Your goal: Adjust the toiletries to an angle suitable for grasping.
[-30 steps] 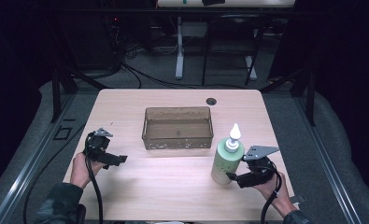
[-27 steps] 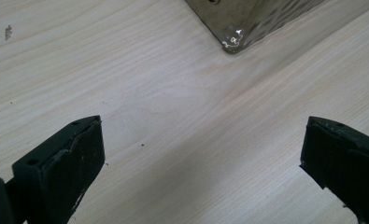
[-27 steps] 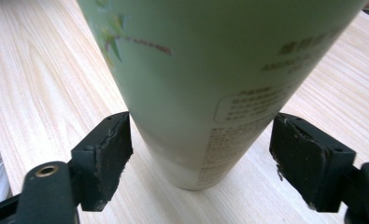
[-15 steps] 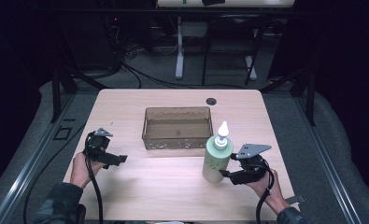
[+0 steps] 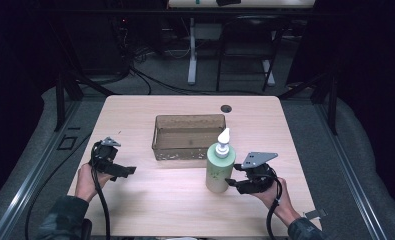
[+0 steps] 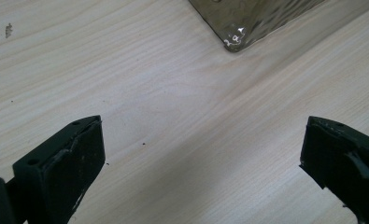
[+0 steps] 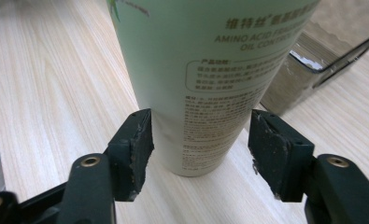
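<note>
The pale green bottle [image 5: 220,167] with a white pump top stands upright on the wooden table [image 5: 185,210], just beside the front right corner of the brown transparent box [image 5: 187,136], which lies near the middle of the table. The right gripper [image 5: 231,182] is at the right side of the bottle, low at its base, held by the person's right hand [image 5: 275,197]. In the right gripper view the bottle [image 7: 205,79] is between the two black jaws; the jaws have just been closing, the left pad is touching the bottle's wall or almost, while at the right pad a thin gap is visible, so the bottle is not yet pinched. The left gripper [image 5: 125,171] is well apart from the bottle, to the left of the box, in the person's left hand [image 5: 87,180]. Its jaws are spread wide with nothing but bare table between them, and a corner of the box [image 6: 247,23] is seen ahead of them
</note>
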